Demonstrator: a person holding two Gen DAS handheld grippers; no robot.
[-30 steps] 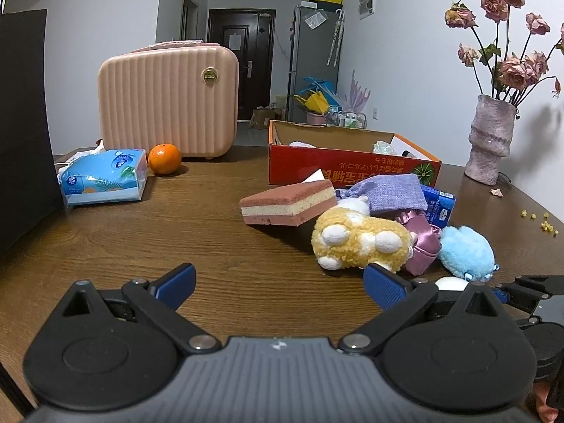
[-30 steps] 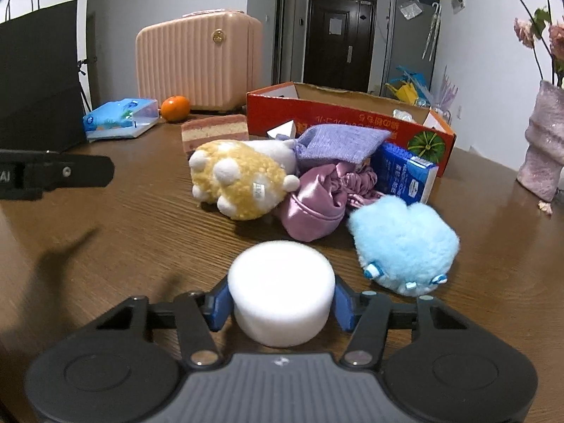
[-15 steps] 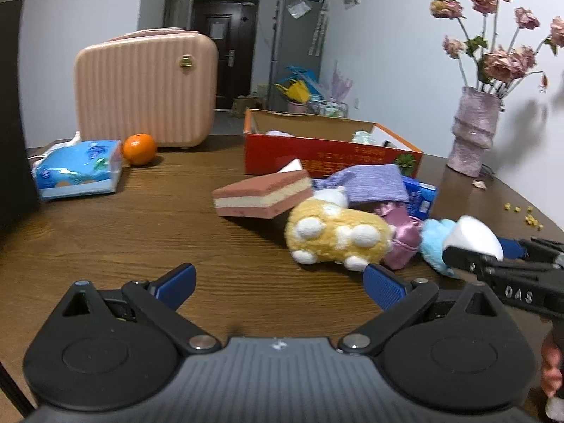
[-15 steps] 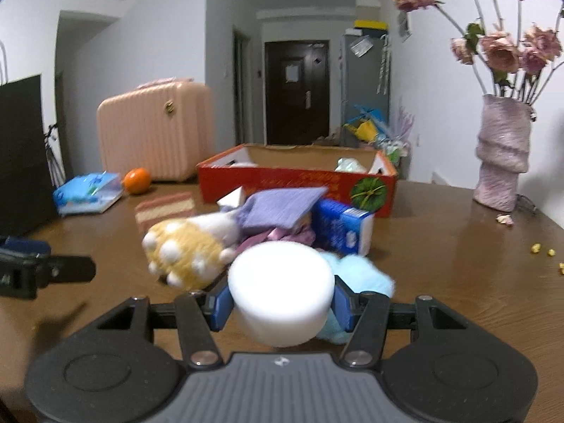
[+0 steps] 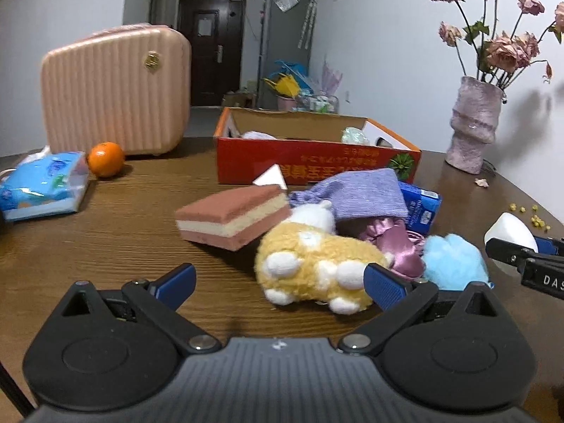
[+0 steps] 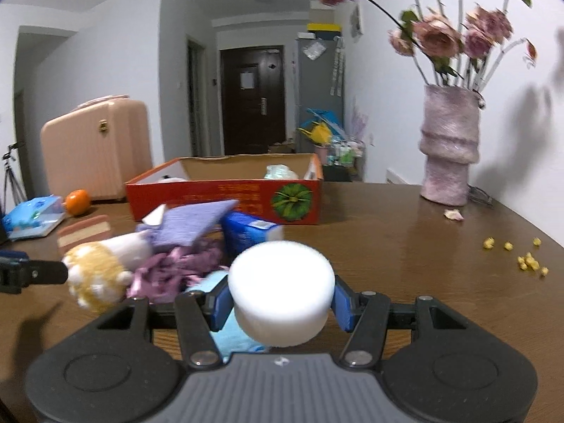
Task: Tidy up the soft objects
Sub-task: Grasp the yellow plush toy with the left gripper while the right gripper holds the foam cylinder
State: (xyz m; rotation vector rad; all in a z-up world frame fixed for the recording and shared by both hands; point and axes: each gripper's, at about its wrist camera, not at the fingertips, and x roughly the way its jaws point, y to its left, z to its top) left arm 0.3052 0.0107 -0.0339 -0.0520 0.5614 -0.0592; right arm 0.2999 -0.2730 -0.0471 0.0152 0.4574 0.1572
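Right gripper [image 6: 280, 299] is clamping white foam cylinder [image 6: 280, 290] between its jaws; left gripper [image 5: 278, 283] is gaping empty, yellow plush [image 5: 317, 268] just ahead.

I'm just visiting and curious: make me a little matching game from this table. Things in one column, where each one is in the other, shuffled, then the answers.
Things
1. white foam puck
2. orange
3. yellow plush toy
4. pink vase

Places
A. beside the tissue pack, in front of the pink case
B. far right of the table, holding dried roses
C. clamped in the right hand-held gripper
D. in the pile before the red box, just ahead of the left hand-held gripper

Pairs: 1-C, 2-A, 3-D, 4-B
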